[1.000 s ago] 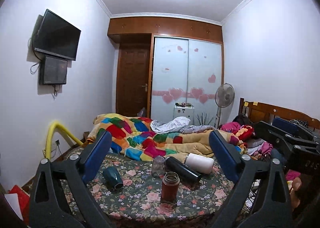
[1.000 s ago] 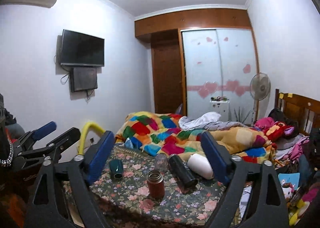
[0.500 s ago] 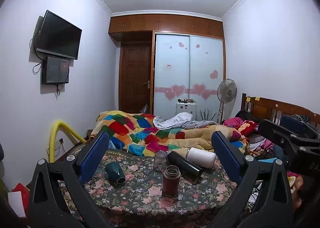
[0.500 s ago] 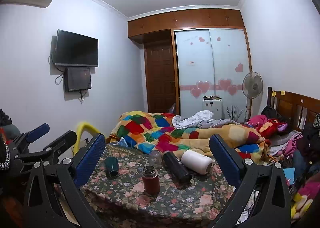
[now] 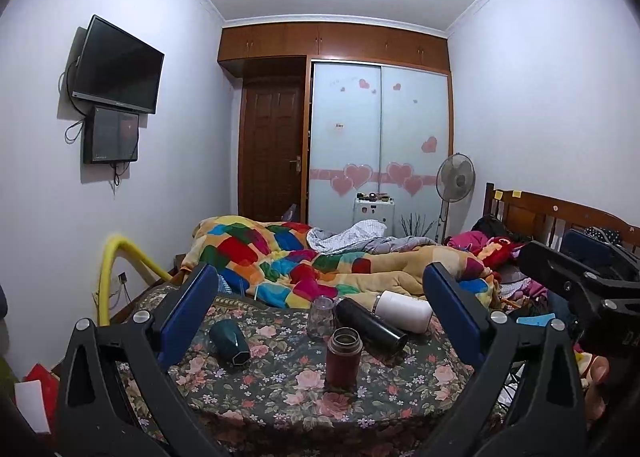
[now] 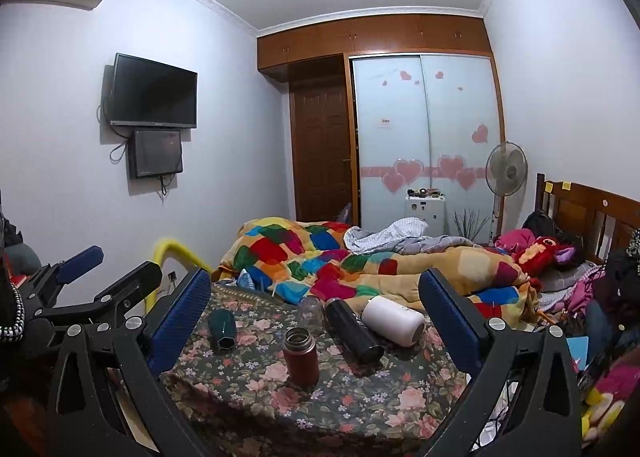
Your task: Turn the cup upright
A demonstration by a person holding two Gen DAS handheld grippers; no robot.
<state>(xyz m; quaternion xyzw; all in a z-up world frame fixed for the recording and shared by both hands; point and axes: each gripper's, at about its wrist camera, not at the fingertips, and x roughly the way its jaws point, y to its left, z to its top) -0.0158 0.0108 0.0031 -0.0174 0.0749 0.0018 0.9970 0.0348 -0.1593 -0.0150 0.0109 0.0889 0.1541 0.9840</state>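
Cup [image 5: 229, 341] sideways, beyond left gripper [image 5: 320, 309]

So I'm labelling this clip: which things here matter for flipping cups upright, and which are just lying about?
Job:
green cup, on its side
black flask, on its side
white flask, on its side
left gripper, right gripper, jaws open

Lying about:
red flask, already upright
clear glass jar
patchwork quilt
fan

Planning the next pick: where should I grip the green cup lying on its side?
Grip the green cup across its faceted body mid-length, coming from above with the left gripper, which is nearer. It lies tilted, hexagonal end toward the camera, nothing touching it.
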